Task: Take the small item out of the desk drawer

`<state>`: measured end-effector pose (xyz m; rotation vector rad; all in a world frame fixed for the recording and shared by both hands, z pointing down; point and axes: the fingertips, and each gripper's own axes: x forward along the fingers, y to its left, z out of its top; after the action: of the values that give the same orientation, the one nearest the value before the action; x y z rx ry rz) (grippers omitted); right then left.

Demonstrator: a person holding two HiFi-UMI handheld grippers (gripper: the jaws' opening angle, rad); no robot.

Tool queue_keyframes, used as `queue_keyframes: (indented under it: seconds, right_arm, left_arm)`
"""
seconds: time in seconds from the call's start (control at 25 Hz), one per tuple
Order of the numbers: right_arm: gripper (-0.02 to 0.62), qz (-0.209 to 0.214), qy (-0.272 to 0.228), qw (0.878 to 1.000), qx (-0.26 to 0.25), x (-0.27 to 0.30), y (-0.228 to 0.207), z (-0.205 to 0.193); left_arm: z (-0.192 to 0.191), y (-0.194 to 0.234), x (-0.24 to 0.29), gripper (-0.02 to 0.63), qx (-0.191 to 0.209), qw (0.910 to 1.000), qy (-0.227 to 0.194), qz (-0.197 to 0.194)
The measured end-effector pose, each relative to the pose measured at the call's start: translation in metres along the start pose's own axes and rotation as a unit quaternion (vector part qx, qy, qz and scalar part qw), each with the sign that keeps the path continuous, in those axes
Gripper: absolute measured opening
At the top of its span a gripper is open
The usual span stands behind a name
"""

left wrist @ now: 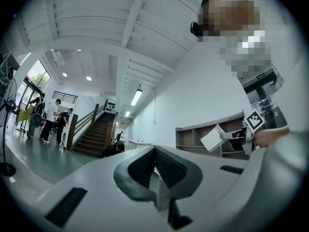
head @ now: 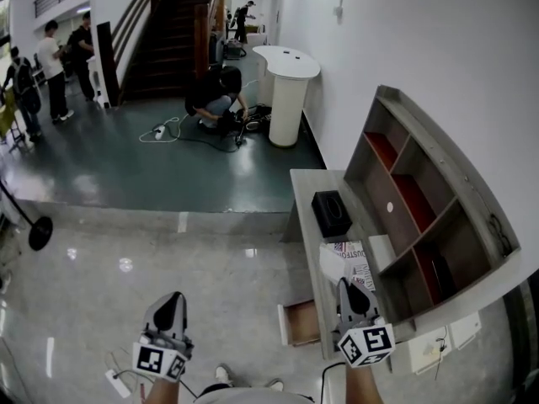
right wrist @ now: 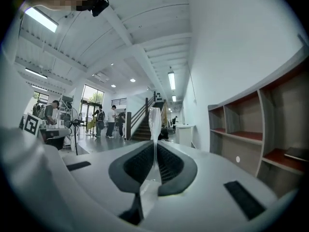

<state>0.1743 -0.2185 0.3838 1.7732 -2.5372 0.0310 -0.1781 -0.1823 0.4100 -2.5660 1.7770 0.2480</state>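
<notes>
My right gripper (head: 353, 291) is raised over the desk's near end, shut on a small flat white packet (head: 336, 265). In the right gripper view the packet (right wrist: 154, 122) stands edge-on, pinched between the dark pads (right wrist: 166, 162). From the left gripper view, the packet (left wrist: 212, 138) shows as a white square sticking out of the right gripper (left wrist: 231, 135). The desk drawer (head: 301, 323) is pulled out below the grey desk (head: 306, 190). My left gripper (head: 169, 309) hangs over the floor to the left, well away from the desk. Its jaws are shut with nothing between them.
A black box (head: 330, 212) and a printed sheet (head: 360, 262) lie on the desk. A grey shelf unit with red-lined bays (head: 421, 213) stands at the wall. A white round counter (head: 287, 82) is farther off, with people on the floor and by the stairs.
</notes>
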Motion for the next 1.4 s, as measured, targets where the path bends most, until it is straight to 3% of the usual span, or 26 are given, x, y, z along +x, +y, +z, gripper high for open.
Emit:
queue_keyframes:
  seconds: [0.24,0.48,1.4]
  right_arm:
    - [0.026,-0.008,-0.024,0.999,-0.024,-0.037,0.003,0.029]
    - [0.026,-0.042,-0.029,0.998,-0.044,-0.068,0.003,0.037]
    - [0.026,-0.044,-0.022,0.997,-0.056,-0.068,0.027,0.034]
  left_arm:
    - [0.007,0.01,-0.012,0.018,-0.006,0.9998,-0.008,0.018]
    - [0.011,0.016,-0.028,0.018,-0.011,0.9992,-0.011,0.037]
    - [0.012,0.011,-0.027,0.018,-0.01,0.9998,-0.015,0.004]
